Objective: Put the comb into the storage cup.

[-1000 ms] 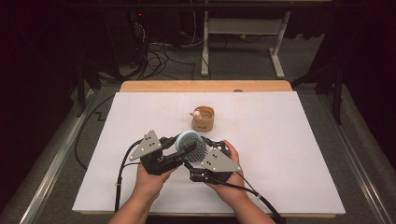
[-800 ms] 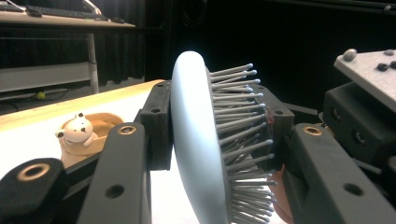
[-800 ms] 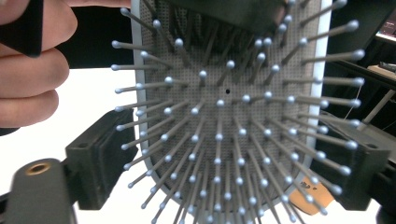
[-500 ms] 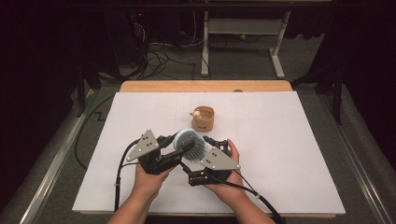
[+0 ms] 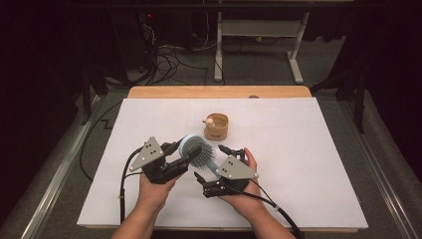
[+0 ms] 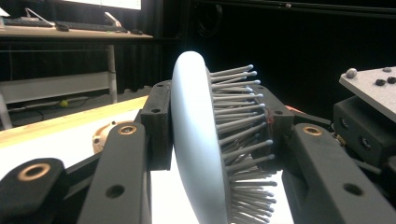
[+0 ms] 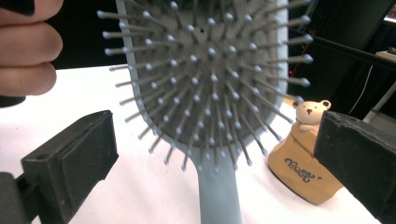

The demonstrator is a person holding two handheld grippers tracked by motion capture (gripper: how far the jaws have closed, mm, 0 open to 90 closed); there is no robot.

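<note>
We are holding the hairbrush up off the desk in the left tongs, and those tongs are clamping across the brush head: in the left gripper view one pad is pressing the smooth pale-blue back and the other is bearing on the bristles. The right tongs are standing wide apart, gripping nothing; their jaws have just been opening, and in the right gripper view the brush handle is running down between the two pads without touching either.

Risks we are noting:
- The bristle side is giving the left tongs a springy, uneven seat. We are judging that the head could pivot or slide out if we tilt the hand, since the handle is hanging free as a lever below the grip.
- The curved back is slick plastic; a small loosening of the squeeze would likely be enough to let the brush drop onto the desk.
- The right tongs are sitting just beside and under the head. If we are closing them again without lining up on the handle, a pad could knock the bristles and twist the brush in the left tongs.
- The small tan holder with the bear figure is standing just beyond both tongs; a swing of the brush forward could tip it.
</note>
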